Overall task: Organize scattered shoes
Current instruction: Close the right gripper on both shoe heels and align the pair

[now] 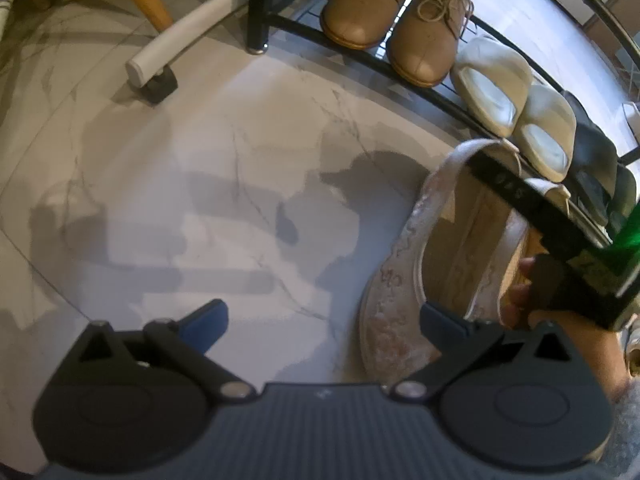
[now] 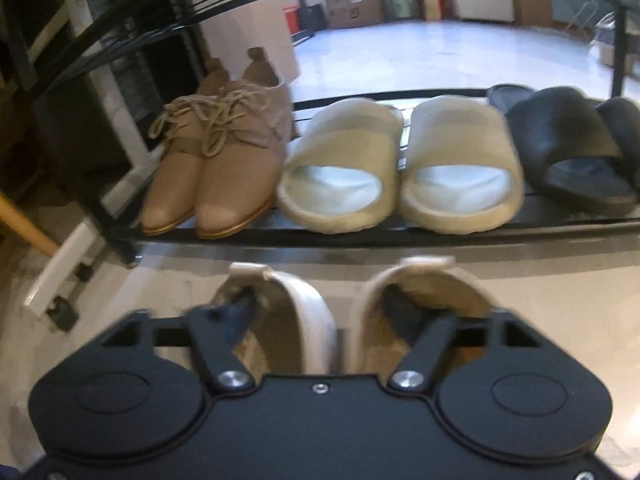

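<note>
Both white shoes [image 2: 320, 320] are pinched together by the right gripper [image 2: 324, 312] – one finger inside each. The pair is best lifted level above the cream slippers [image 2: 400, 168] onto the rack [image 2: 360, 236] – left gripper [image 1: 324, 320] is wide open, empty.

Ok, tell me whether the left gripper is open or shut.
Open. In the left wrist view the left gripper has its two blue-tipped fingers spread wide over bare floor, with nothing between them.

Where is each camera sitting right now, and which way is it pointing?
Left wrist: on the open left gripper, looking down at the floor; right hand shows.
Right wrist: on the right gripper, facing the shoe rack, one finger inside each white shoe.
Shared: tan shoes, cream slippers.
</note>
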`<state>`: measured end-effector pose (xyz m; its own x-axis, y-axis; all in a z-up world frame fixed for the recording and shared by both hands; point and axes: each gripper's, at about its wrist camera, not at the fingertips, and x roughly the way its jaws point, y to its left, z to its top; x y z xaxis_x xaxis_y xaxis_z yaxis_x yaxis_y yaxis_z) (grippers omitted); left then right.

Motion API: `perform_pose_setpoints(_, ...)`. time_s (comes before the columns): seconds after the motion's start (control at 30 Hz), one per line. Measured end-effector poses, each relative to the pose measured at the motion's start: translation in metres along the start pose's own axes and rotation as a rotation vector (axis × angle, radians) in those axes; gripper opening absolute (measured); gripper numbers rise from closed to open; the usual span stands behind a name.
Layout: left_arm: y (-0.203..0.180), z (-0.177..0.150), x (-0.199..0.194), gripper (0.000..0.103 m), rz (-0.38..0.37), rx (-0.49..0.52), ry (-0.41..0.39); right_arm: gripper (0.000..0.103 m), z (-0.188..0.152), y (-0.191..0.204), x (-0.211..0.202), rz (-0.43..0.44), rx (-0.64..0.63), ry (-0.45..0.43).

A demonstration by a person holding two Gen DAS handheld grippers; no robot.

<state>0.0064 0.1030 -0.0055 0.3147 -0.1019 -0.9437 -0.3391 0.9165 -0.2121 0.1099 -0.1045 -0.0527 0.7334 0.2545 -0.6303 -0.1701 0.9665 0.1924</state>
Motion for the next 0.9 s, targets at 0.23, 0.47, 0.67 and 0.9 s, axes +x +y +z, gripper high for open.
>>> perform_pose_setpoints(0.23, 0.0, 0.001, 0.003, 0.102, -0.003, -0.012, 0.015, 0.103, -0.005, 0.013, 0.005, -0.025, -0.037, -0.013)
perform_pose_setpoints(0.47, 0.0, 0.001, 0.005, 0.102, -0.007, -0.009, 0.026, 0.103, -0.004, 0.016, 0.006, -0.038, -0.052, 0.002)
perform_pose_setpoints(0.67, 0.001, 0.001, 0.006, 0.102, -0.006, -0.014, 0.034, 0.103, -0.002, 0.015, 0.006, -0.048, -0.046, -0.001)
perform_pose_setpoints(0.9, 0.001, 0.002, 0.01, 0.102, 0.007, -0.012, 0.043, 0.101, -0.008, 0.02, 0.014, -0.137, -0.077, -0.056)
